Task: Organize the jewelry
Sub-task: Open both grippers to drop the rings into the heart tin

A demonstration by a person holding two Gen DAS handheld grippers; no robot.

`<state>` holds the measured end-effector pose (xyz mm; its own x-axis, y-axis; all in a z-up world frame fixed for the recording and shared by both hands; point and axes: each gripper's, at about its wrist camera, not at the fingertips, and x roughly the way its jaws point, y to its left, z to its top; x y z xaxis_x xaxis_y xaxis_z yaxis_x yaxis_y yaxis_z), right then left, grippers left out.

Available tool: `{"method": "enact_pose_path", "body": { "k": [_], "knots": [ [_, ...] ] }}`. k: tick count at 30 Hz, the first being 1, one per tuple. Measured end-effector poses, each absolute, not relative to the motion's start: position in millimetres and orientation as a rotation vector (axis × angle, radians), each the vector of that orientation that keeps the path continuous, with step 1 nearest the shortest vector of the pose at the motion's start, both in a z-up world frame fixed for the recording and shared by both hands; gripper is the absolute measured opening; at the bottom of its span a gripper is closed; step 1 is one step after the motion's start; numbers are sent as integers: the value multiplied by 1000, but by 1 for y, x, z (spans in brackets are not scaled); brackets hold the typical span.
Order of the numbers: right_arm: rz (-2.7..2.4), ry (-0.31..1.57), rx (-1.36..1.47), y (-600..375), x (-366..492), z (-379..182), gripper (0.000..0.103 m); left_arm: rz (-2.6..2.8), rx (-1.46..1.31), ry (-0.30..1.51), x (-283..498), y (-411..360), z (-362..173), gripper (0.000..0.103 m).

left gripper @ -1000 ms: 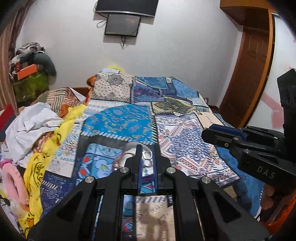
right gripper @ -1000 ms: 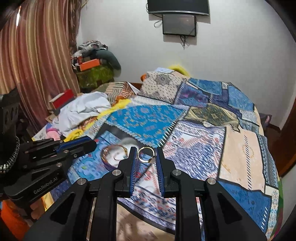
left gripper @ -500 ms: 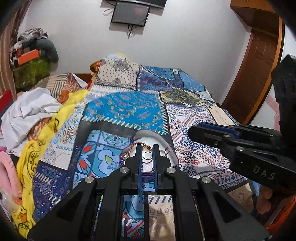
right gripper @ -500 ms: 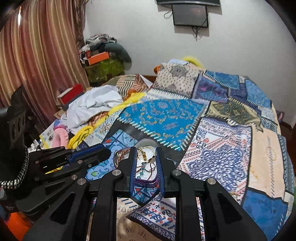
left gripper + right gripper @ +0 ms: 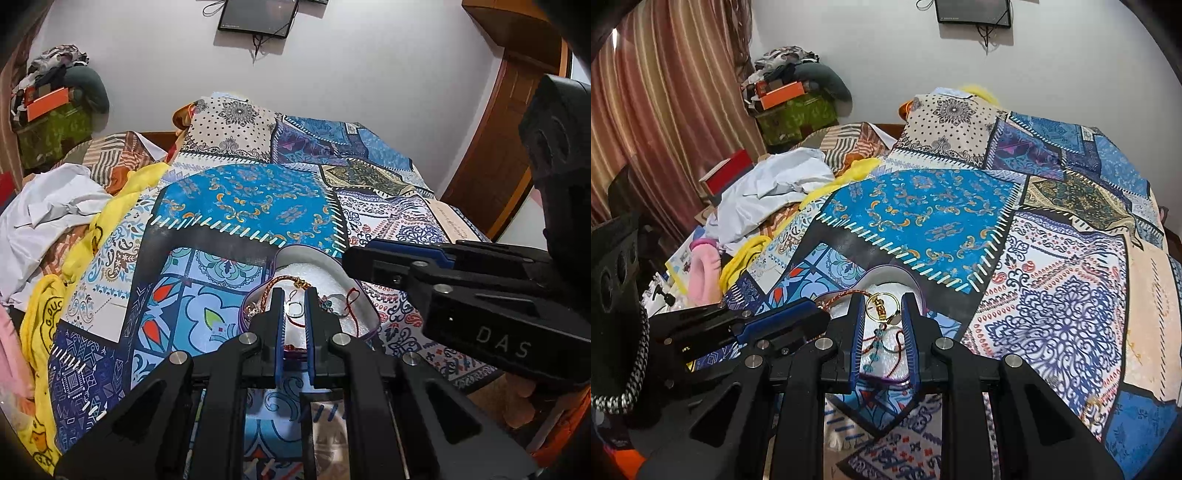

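An oval white jewelry tray with a purple rim (image 5: 364, 295) (image 5: 916, 282) lies on the patchwork bedspread. It holds a braided bracelet (image 5: 280, 282), red cords and small pieces. My left gripper (image 5: 294, 308) is shut on a small silver ring (image 5: 294, 309) just over the tray. My right gripper (image 5: 882, 314) is shut on a gold ring with charms (image 5: 881, 310), also over the tray. Each gripper shows in the other's view, the right one (image 5: 406, 266) beside the tray's right end, the left one (image 5: 768, 325) at its left.
The patchwork bedspread (image 5: 1052, 258) covers the bed. White and yellow clothes (image 5: 55, 210) are piled on the bed's left side. A pink item (image 5: 701, 266) and a red box (image 5: 727, 171) lie near the curtain. A wooden door (image 5: 498, 147) stands on the right.
Both grippers have moved forward and down toward the tray, each still holding its ring. The tray now lies directly under both fingertips.
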<state>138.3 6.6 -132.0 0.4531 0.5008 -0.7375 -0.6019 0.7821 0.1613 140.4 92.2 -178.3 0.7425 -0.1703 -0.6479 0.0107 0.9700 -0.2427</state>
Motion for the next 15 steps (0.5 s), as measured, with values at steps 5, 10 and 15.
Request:
{"method": "enact_pose_path", "body": {
  "k": [5, 10, 15],
  "knots": [
    [693, 894, -105, 9, 144, -136, 18, -93, -237, 737, 144, 96, -181, 8],
    [693, 900, -137, 15, 141, -138, 18, -87, -237, 737, 143, 96, -179, 8],
    [660, 878, -169, 14, 137, -133, 24, -63, -235, 745, 140, 96, -174, 8]
  ]
}}
